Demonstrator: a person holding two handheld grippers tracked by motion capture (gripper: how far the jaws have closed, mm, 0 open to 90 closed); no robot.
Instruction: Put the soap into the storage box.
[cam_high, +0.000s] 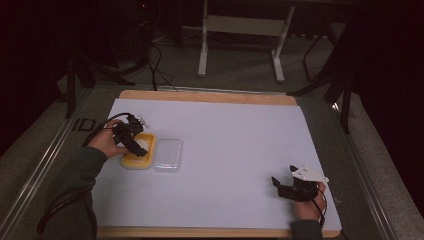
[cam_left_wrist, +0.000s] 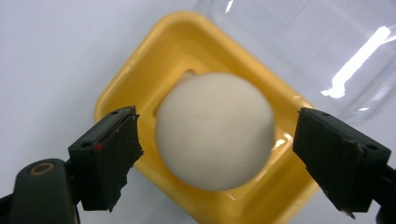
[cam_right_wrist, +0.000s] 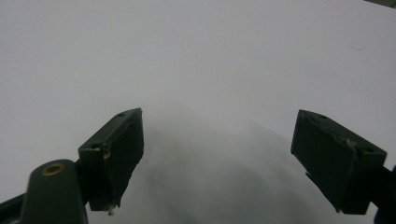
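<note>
Egg (cam_left_wrist: 215, 130) sits in the yellow tray (cam_left_wrist: 140, 79), between the left gripper (cam_left_wrist: 217, 149)'s wide-open jaws, untouched. Looks smooth, round, probably fragile, so I'd squeeze gently across its widest part. Right gripper (cam_high: 289, 184) hangs wide open too, holding nothing, over bare white table (cam_high: 240, 130).

dim room, dark edges | glare on clear lid (cam_left_wrist: 327, 51) | ball (cam_left_wrist: 215, 130) slightly blurred
</note>
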